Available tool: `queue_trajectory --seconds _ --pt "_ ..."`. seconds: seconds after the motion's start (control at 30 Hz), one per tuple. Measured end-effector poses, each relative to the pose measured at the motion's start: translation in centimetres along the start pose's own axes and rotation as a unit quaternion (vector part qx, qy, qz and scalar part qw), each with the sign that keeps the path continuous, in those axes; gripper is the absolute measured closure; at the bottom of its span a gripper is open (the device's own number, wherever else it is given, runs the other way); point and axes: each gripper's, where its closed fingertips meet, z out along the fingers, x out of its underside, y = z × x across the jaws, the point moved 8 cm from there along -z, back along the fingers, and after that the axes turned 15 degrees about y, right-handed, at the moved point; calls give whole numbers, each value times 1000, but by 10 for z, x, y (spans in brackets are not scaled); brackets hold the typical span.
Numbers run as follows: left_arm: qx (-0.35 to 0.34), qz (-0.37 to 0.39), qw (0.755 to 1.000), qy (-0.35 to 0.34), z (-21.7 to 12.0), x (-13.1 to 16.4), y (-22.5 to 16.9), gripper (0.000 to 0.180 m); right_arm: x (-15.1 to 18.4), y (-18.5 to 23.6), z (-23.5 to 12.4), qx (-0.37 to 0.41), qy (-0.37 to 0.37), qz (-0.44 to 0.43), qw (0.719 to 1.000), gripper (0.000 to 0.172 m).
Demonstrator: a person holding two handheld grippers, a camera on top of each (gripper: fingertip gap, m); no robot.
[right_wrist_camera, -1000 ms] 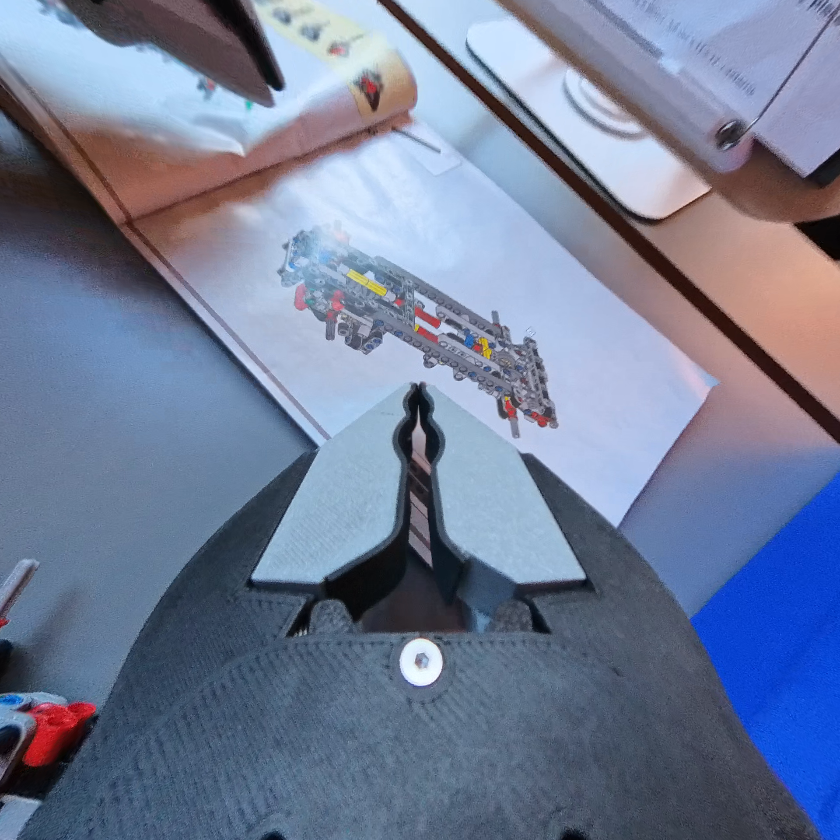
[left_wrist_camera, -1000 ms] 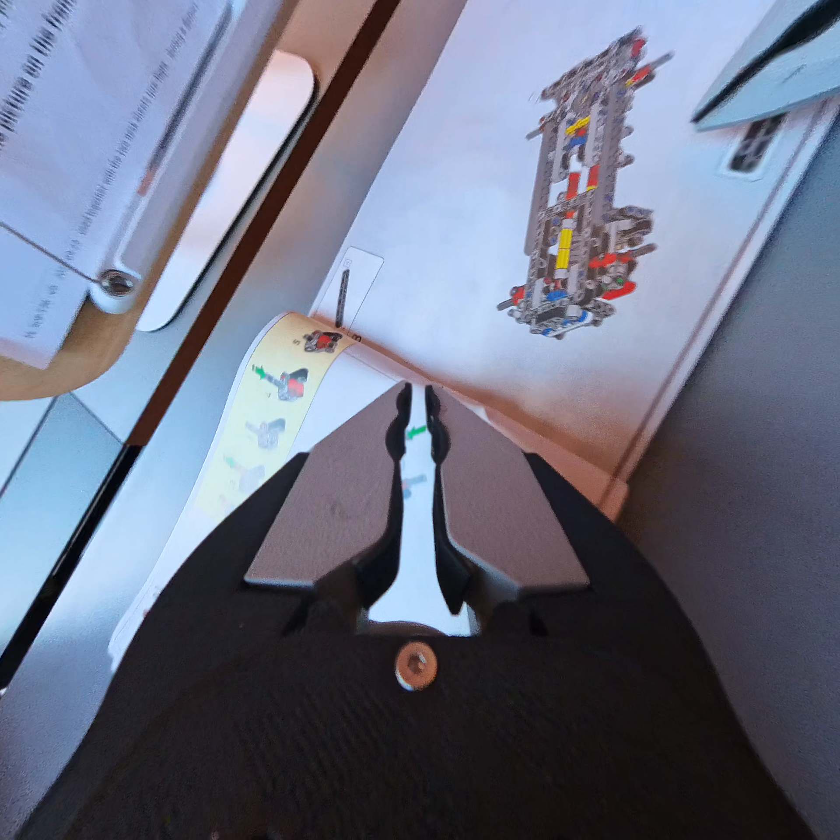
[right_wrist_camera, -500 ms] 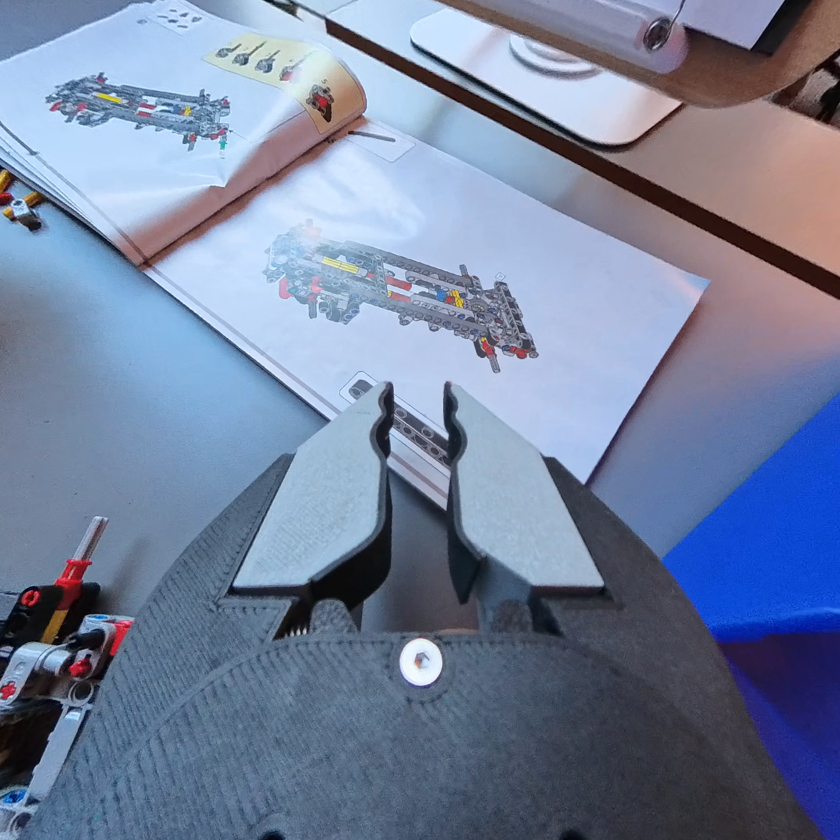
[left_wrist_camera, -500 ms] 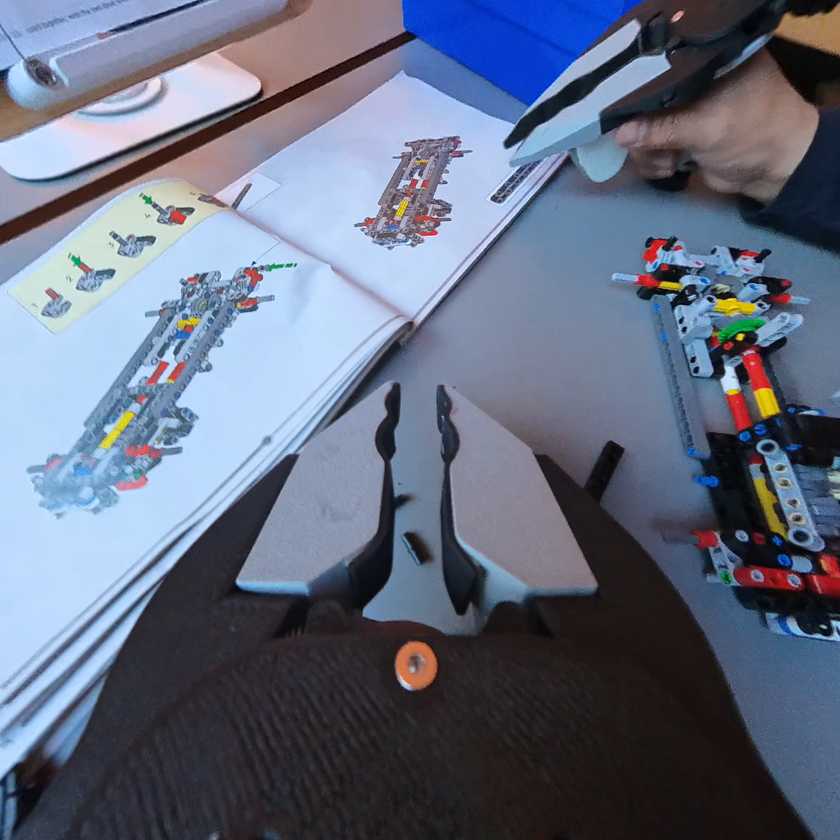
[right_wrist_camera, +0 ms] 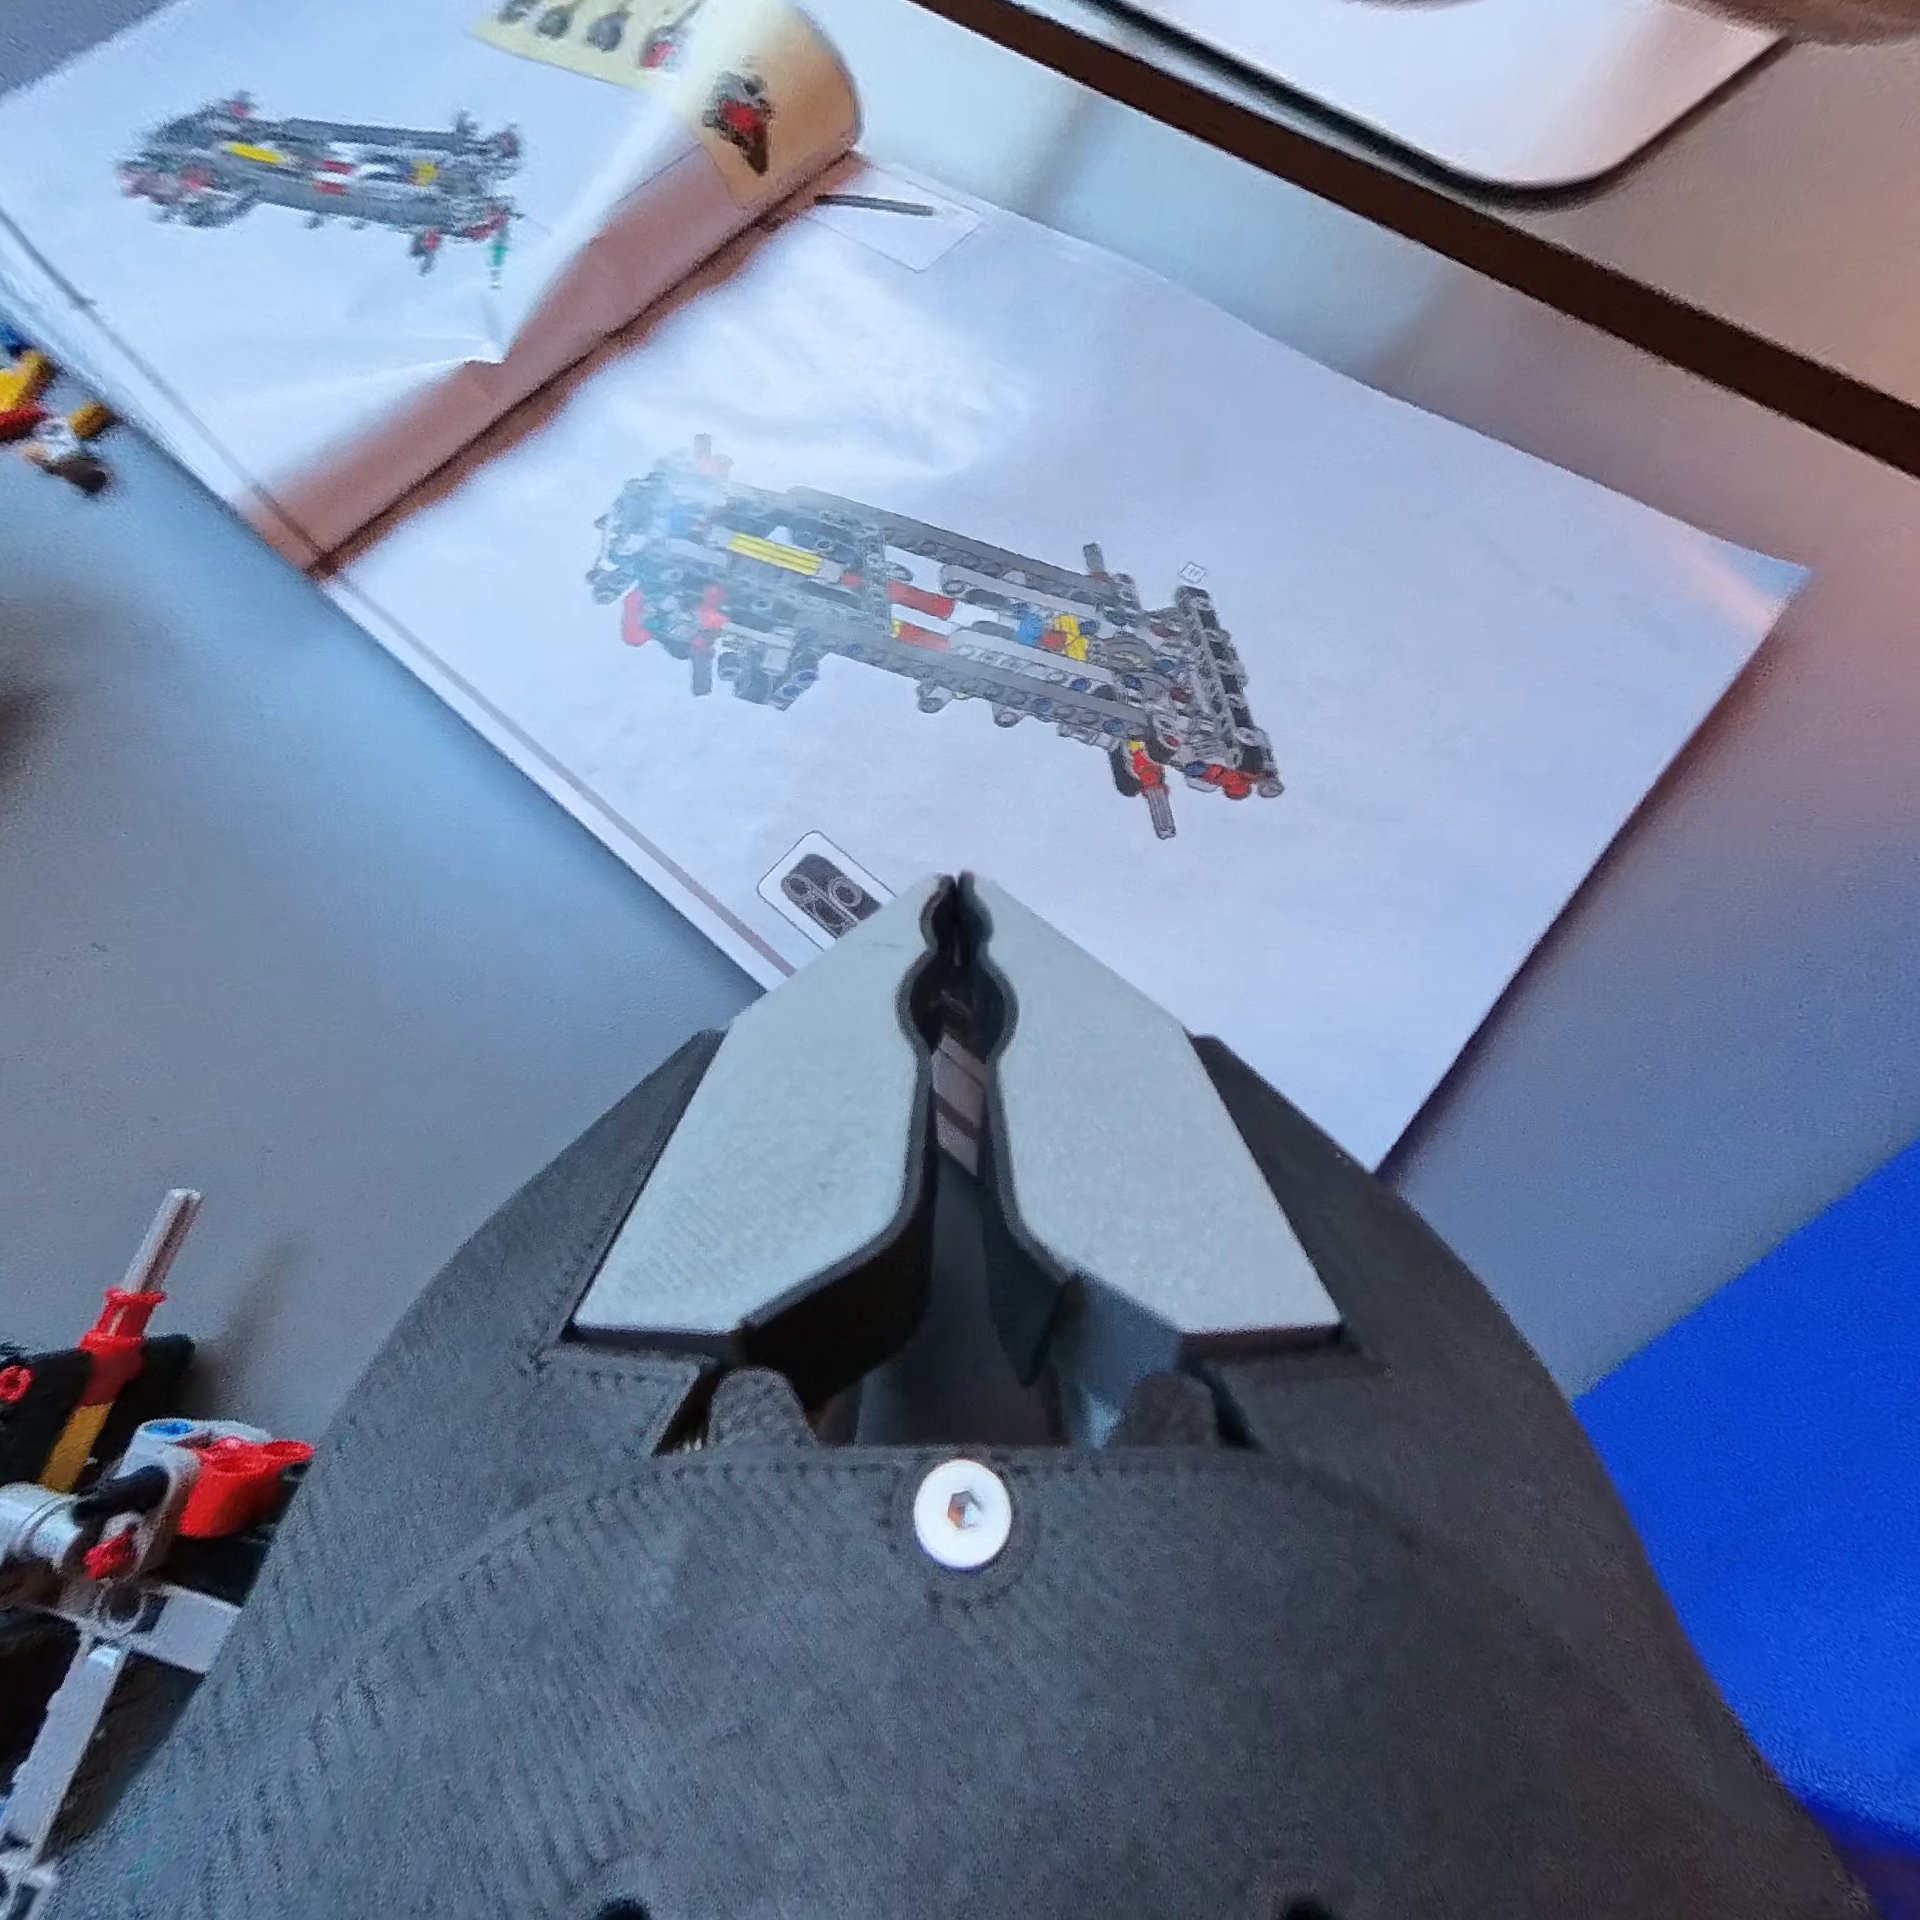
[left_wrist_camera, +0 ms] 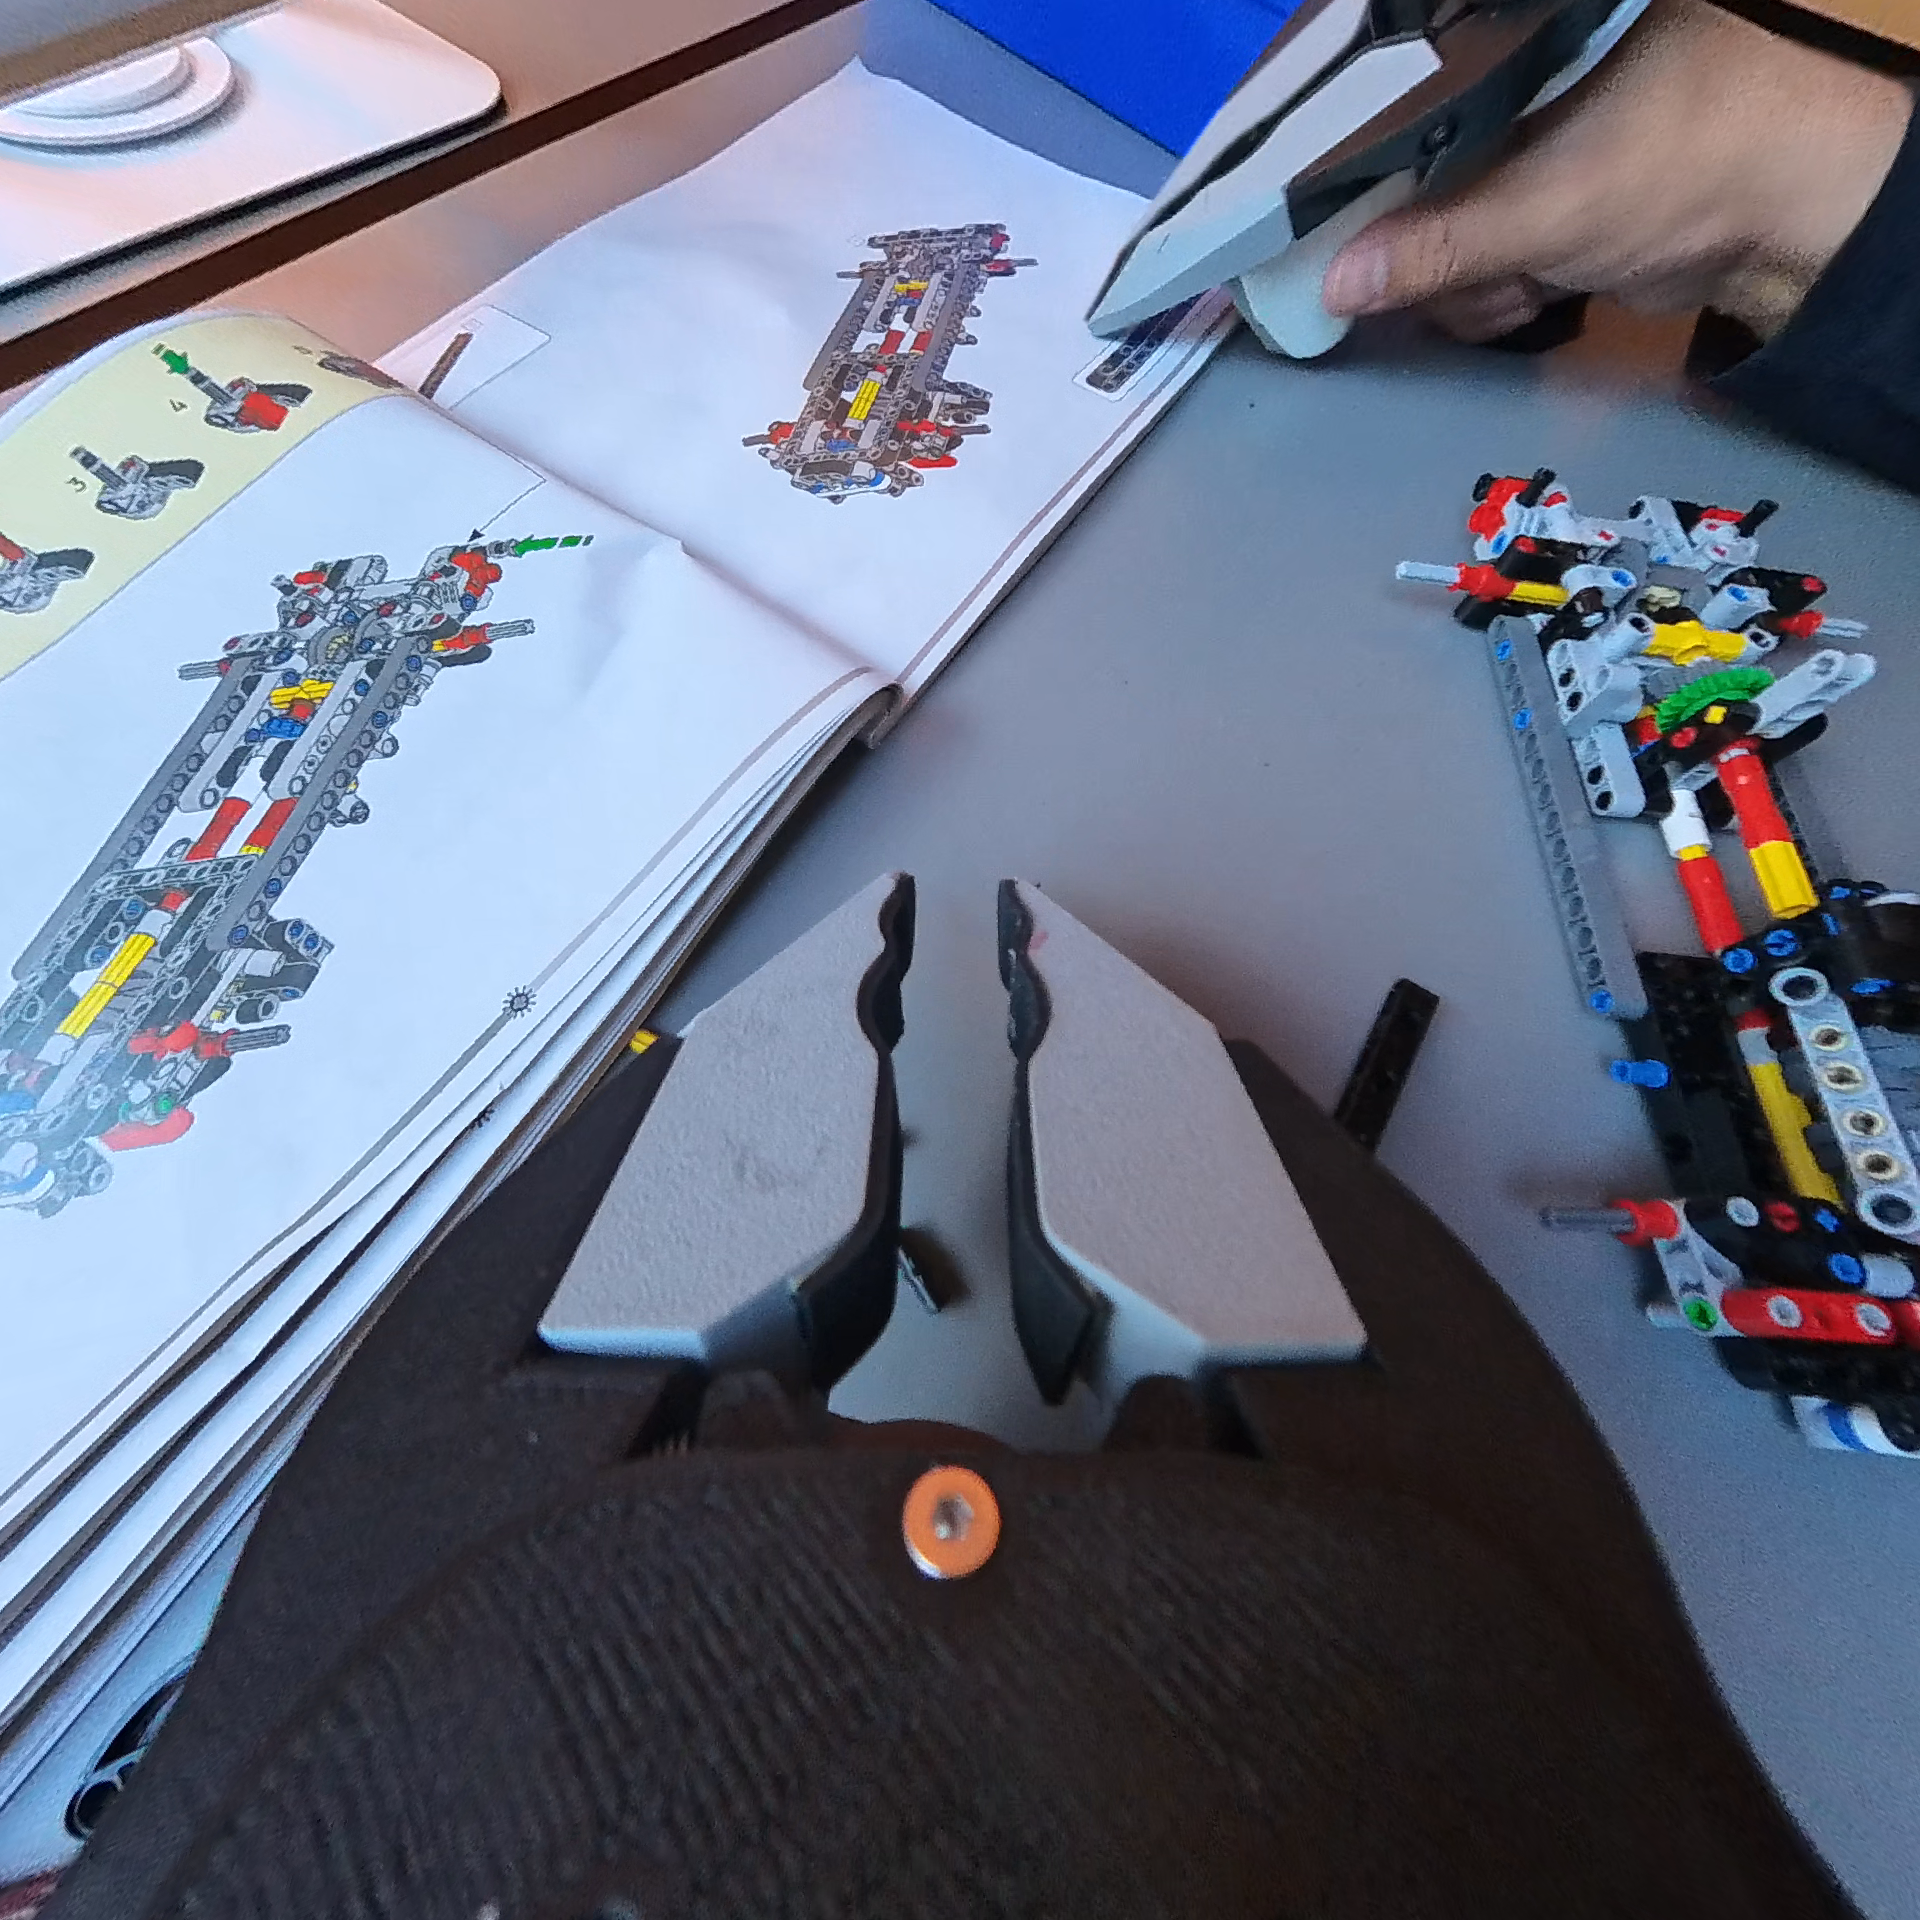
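Note:
My left gripper [left_wrist_camera: 956, 894] is open and holds nothing. It hovers over the grey table just right of the open instruction booklet [left_wrist_camera: 468, 831]. A small dark piece [left_wrist_camera: 920, 1283] lies on the table below the gap between its fingers, and a black beam [left_wrist_camera: 1387, 1055] lies to its right. My right gripper [right_wrist_camera: 956, 883] is shut, with its tips at the near edge of the booklet's right page [right_wrist_camera: 1351, 727]. It also shows in the left wrist view [left_wrist_camera: 1122, 301], held by a hand [left_wrist_camera: 1610, 187]. I cannot tell whether a page is pinched.
A partly built brick model [left_wrist_camera: 1714, 883] lies on the table at the right, and also shows in the right wrist view [right_wrist_camera: 104, 1475]. A monitor stand's base [left_wrist_camera: 208, 114] and a blue box [right_wrist_camera: 1766, 1455] lie beyond the booklet. Loose pieces [right_wrist_camera: 42, 416] lie left of the booklet.
My left gripper swung from above the booklet's page to over the table beside it and opened. My right gripper opened, moved to the page's near edge and shut again.

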Motion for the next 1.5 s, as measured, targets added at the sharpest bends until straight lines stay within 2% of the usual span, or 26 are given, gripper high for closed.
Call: queue_trajectory --seconds 0.23,0.37,0.43,0.57,0.67,0.8,0.87,0.9,0.97,1.0,1.07,1.13,1.2,1.23,1.3,1.33,1.43,1.5 --pt "-2 2 1000 10 2 0 -1 167 -1 5 -1 10 5 -30 999 169" --pt "-1 2 1000 14 3 1 -1 166 0 1 -4 6 7 -7 1000 161" --pt "-2 7 1000 0 1 -1 -2 165 -2 4 -10 -1 -18 -7 1000 161" --pt "-6 33 998 -53 -18 -27 -11 156 -14 26 -23 -52 -61 4 997 150" --pt "-5 81 993 -82 -28 -55 -29 140 -26 44 -29 -52 -75 -13 996 143" --pt "1 163 984 -73 -20 -94 -58 119 -41 77 -33 -81 -85 -19 993 119" --pt "14 222 974 -44 -9 -109 -73 109 -48 92 -32 -72 -80 -23 994 117" --pt "18 250 968 -24 -3 -118 -79 106 -51 99 -31 -62 -79 -34 994 111" --pt "45 302 952 11 4 -134 -93 103 -53 113 -29 -62 -76 -60 993 54" --pt "62 322 944 27 5 -142 -99 104 -53 118 -27 -67 -73 -60 993 45" --pt "95 358 926 67 7 -151 -112 111 -53 122 -19 -64 -54 -35 996 53" --pt "86 387 911 115 18 -152 -123 115 -51 124 -12 -68 -30 -17 997 54" --pt "3 429 891 151 35 -147 -130 111 -41 120 -4 -60 22 10 998 55" --pt "-48 455 872 171 44 -141 -133 110 -35 117 1 -57 59 13 997 56" --pt "-145 500 831 198 61 -130 -140 108 -24 111 12 -42 87 19 995 60" --pt "-177 506 823 190 64 -129 -144 109 -22 108 11 -26 78 23 996 75" --pt "-160 464 853 180 63 -133 -150 110 -20 107 6 -27 90 12 996 75" --pt "-192 472 840 184 68 -131 -155 93 -24 102 2 -16 74 26 997 74"
